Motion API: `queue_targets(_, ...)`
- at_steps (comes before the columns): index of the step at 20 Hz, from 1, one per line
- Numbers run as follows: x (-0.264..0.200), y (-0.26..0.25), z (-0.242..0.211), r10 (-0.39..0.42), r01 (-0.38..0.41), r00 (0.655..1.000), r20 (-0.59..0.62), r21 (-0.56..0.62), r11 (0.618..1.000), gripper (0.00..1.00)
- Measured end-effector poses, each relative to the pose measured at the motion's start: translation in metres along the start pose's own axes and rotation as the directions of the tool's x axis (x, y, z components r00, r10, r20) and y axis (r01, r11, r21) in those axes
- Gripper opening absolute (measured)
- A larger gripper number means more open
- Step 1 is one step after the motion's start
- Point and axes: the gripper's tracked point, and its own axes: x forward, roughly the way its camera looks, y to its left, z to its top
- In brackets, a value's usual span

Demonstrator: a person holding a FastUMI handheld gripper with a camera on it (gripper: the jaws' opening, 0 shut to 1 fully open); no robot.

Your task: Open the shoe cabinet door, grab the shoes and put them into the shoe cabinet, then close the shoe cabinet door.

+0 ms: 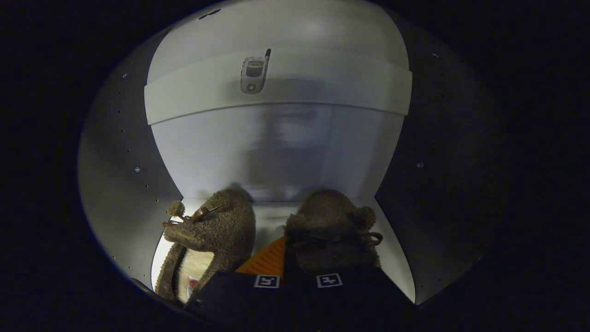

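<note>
I am looking into the white shoe cabinet [276,152]. Two brown fuzzy slippers with pompoms and small bows rest on its floor. The left slipper [212,235] leans beside the left fingertip and shows its pale lining. The right slipper [332,226] sits just ahead of the fingers, toe toward the back panel. My gripper [297,269] has its fingers drawn close together, and the inner edge of the right slipper is pinched between them. The fingertips are partly hidden under the slipper's fuzz.
A shelf [322,83] crosses the cabinet above the slippers, and a small flip phone [254,73] lies on it. The side walls [124,175] with rows of peg holes stand close on both sides. The back panel rises just beyond the slipper toes.
</note>
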Motion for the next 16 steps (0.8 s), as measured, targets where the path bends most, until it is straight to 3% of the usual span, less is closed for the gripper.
queue_targets(3, -0.009, 0.002, -0.002, 0.006, -0.006, 1.0, -0.019, 0.0, 1.0, 0.27)
queue_targets(5, -0.018, 0.001, -0.003, 0.004, -0.004, 1.0, -0.026, 0.003, 1.0, 0.53)
queue_targets(8, -0.034, -0.004, -0.005, 0.001, -0.001, 0.999, -0.044, 0.008, 1.0, 0.76)
queue_targets(12, -0.064, 0.0, -0.008, 0.04, -0.04, 0.997, -0.071, 0.007, 0.999, 0.96)
queue_targets(16, -0.104, -0.001, -0.002, 0.044, -0.043, 0.999, -0.025, 0.015, 0.999, 0.97)
